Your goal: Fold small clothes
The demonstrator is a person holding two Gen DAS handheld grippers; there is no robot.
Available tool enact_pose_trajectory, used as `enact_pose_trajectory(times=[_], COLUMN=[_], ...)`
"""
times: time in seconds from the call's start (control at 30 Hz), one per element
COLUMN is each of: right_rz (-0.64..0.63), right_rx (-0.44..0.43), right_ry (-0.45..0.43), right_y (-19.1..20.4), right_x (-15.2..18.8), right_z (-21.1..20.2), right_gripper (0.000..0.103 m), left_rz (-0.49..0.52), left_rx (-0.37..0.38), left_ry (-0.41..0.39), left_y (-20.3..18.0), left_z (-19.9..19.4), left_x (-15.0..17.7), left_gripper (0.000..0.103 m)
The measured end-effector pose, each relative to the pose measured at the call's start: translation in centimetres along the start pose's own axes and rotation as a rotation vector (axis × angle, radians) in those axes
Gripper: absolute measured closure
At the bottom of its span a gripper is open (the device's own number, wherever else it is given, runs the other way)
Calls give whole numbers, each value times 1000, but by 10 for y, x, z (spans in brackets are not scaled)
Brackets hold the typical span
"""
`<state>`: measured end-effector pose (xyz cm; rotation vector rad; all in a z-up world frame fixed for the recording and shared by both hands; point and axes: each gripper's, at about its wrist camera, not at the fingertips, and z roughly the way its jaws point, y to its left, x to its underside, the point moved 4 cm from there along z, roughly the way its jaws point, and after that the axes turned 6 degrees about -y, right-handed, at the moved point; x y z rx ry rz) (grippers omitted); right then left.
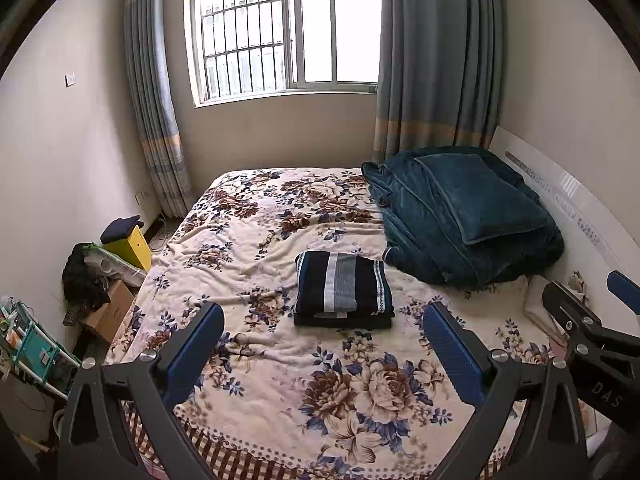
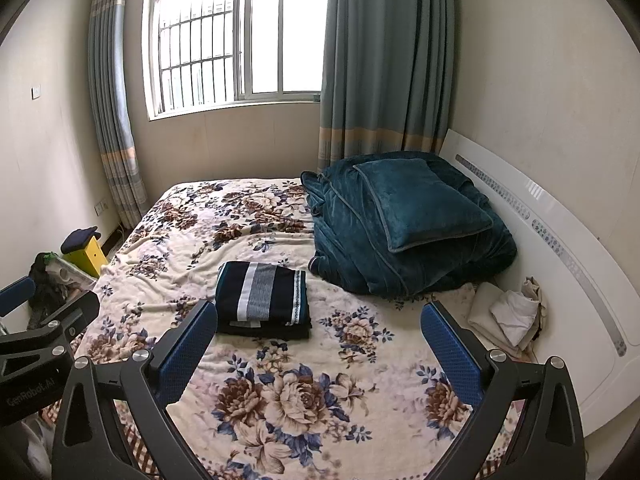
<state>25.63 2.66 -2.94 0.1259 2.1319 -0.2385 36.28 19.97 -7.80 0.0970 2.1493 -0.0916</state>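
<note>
A folded dark garment with white and grey stripes (image 1: 343,289) (image 2: 263,294) lies flat on the floral bedspread (image 1: 280,360) (image 2: 304,392), near the middle of the bed. My left gripper (image 1: 323,322) hovers open above the near part of the bed, short of the garment, with nothing between its blue pads. My right gripper (image 2: 318,319) is open too and holds nothing; the garment sits just beyond its left finger (image 2: 192,344). Each gripper shows at the edge of the other's view.
A heaped teal blanket with a pillow (image 1: 468,216) (image 2: 408,220) fills the far right of the bed. Pale cloths (image 2: 508,316) lie by the white headboard (image 2: 560,248). Boxes and clutter (image 1: 104,280) stand on the floor left of the bed. A curtained window is behind.
</note>
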Motion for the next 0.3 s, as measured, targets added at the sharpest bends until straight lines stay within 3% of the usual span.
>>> enact_pose_trajectory(times=[0.3], right_rz=[6], right_rx=[6], right_ry=[-1], right_y=[0], right_x=[-2], right_z=[-2], right_gripper=[0], left_rz=[-1], left_rx=[-2], left_ry=[-1], left_y=[-1], left_z=[-1], left_x=[-2], left_gripper=[1])
